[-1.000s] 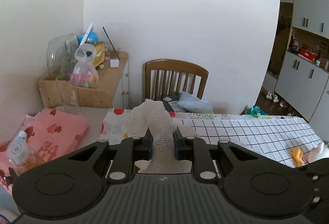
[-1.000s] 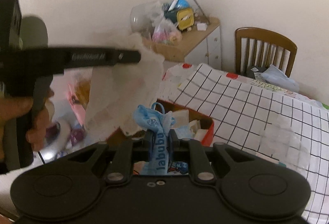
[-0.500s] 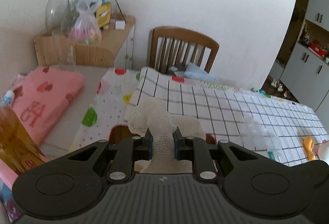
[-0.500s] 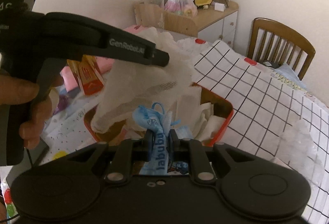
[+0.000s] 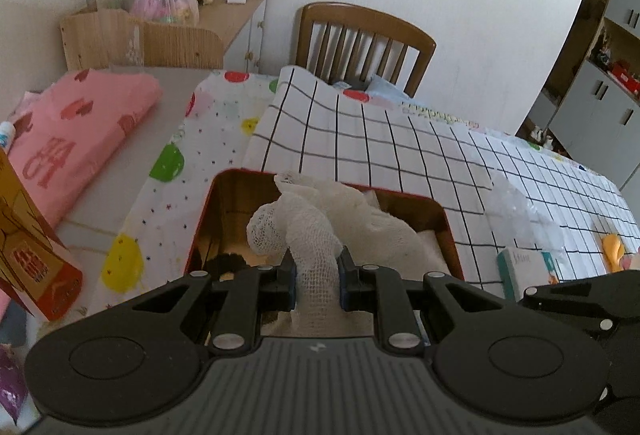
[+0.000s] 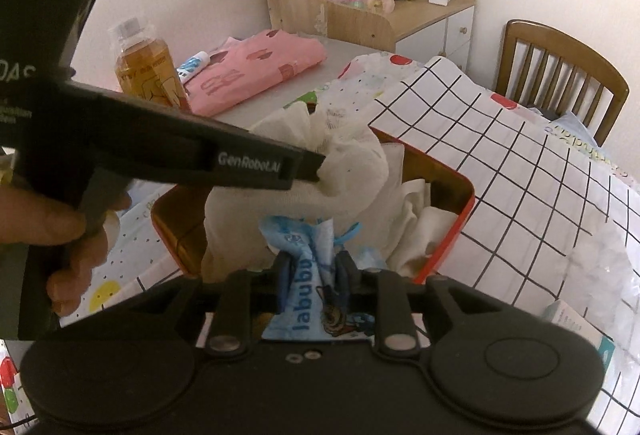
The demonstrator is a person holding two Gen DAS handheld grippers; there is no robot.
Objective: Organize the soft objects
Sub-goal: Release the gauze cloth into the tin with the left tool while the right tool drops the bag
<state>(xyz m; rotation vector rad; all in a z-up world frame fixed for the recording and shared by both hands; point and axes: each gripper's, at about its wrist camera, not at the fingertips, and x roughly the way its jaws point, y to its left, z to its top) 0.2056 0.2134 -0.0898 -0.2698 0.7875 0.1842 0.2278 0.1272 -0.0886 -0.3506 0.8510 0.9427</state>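
Over the red tin (image 5: pixel 448 219), the right gripper (image 6: pixel 316 275) jaws are opening around the blue cloth (image 6: pixel 308 299).

One red tin (image 5: pixel 450 231), two hand-held grippers (image 5: pixel 316 277) (image 6: pixel 310 277), one chair (image 5: pixel 364 43).

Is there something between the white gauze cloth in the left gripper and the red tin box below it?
Nothing visible blocks it. The left gripper holds the white gauze cloth directly over the open red tin box, which has no lid on. Other white cloths already lie inside, and the blue labubu pouch sits between the right gripper's opening jaws beside it.
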